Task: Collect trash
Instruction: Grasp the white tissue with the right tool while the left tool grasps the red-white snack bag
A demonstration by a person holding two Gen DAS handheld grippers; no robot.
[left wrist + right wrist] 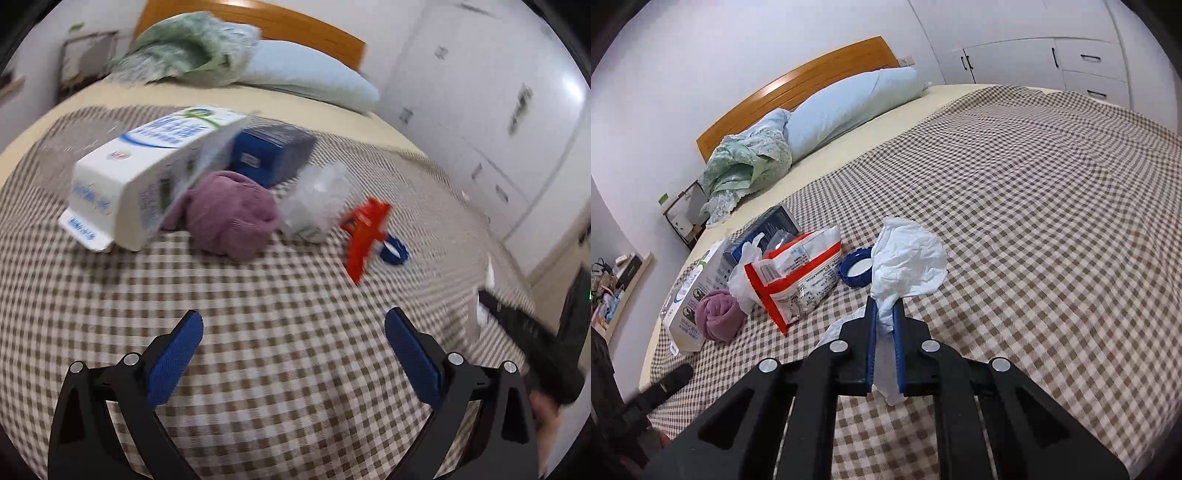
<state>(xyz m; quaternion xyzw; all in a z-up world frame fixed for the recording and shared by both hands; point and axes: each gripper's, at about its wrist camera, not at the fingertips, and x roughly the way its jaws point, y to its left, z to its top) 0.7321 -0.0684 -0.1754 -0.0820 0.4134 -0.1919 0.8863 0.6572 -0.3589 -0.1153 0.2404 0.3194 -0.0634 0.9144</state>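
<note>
On the bed [1015, 177] | right gripper [884, 306] clamped on white tissue [908, 258] | left gripper [293, 325] jaws apart, empty | red-white packet [798, 273], blue lid [857, 271], clear bag [314, 206], white carton [147, 173] left near the bed's edge

The right claw [884, 314] points forward and downward, its blue pads [871, 332] closed on a tissue [908, 258] that bunches out beyond the tips and trails back between the fingers. The left claw [293, 328] tilts downward too, fingers spread wide, nothing between the pads [177, 354].
</note>
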